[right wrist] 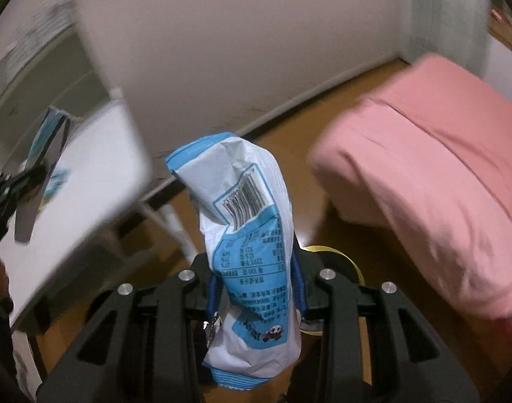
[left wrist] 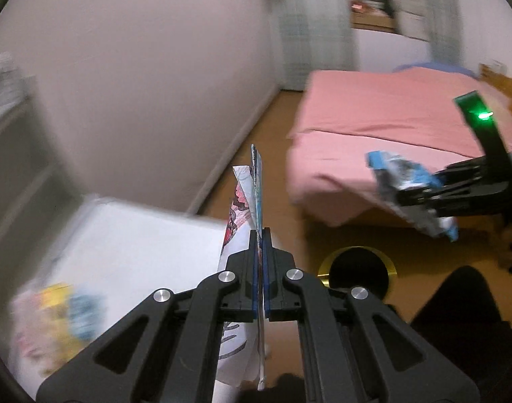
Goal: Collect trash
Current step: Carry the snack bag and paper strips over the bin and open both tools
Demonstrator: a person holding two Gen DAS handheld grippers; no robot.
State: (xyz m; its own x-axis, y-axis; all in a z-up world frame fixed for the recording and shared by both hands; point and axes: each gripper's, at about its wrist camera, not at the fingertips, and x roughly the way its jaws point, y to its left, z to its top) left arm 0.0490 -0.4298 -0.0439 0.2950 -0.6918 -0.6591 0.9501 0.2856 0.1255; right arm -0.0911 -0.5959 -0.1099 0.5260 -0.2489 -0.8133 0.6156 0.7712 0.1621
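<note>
My left gripper [left wrist: 262, 235] is shut on a flat snack wrapper [left wrist: 252, 194], seen edge-on, white with red and blue print. My right gripper [right wrist: 252, 268] is shut on a blue and white snack bag [right wrist: 249, 235] with a barcode, held upright. The right gripper with its bag [left wrist: 407, 181] shows at the right of the left wrist view, above the floor. The left gripper with its wrapper [right wrist: 44, 154] shows at the left of the right wrist view. A black bin with a gold rim [left wrist: 358, 268] stands on the floor below both grippers, also partly visible in the right wrist view [right wrist: 350, 262].
A white table [left wrist: 128, 241] at the left carries more colourful wrappers [left wrist: 57, 315]. A bed with a pink cover [left wrist: 373, 127] stands at the right. A wooden floor [left wrist: 276, 117] runs between the bed and a pale wall [left wrist: 138, 67]. The frames are motion-blurred.
</note>
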